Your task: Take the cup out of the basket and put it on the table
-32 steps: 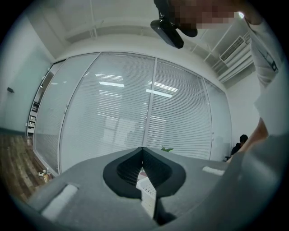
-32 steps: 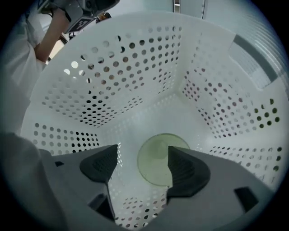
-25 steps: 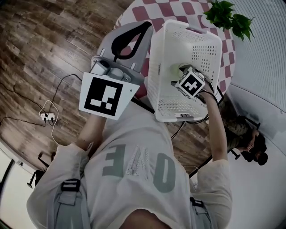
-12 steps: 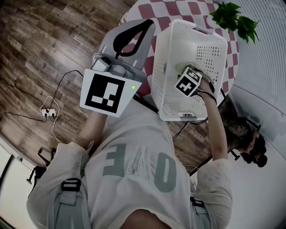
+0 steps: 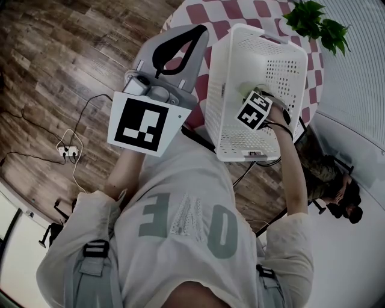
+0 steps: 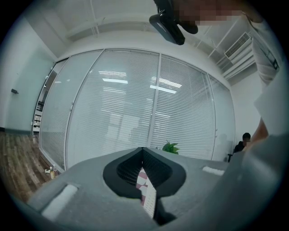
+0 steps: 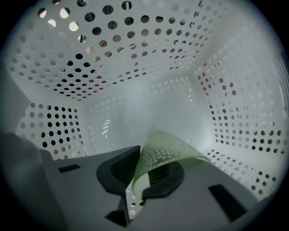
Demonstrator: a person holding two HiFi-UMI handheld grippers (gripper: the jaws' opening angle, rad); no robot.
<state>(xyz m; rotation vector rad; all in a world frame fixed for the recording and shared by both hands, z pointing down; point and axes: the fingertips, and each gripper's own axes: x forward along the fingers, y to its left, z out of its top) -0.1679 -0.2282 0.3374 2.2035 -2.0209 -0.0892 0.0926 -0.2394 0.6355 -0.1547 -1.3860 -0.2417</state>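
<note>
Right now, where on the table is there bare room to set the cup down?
Bare checked table lies past the far wall of the basket, bordered by the plant on the right. The near side is crowded: the basket fills it, with a thin strip beside the left gripper.

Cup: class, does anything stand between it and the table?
The basket walls enclose the cup, which the right gripper has just closed its jaws on; it must clear the rim to reach the table.
</note>
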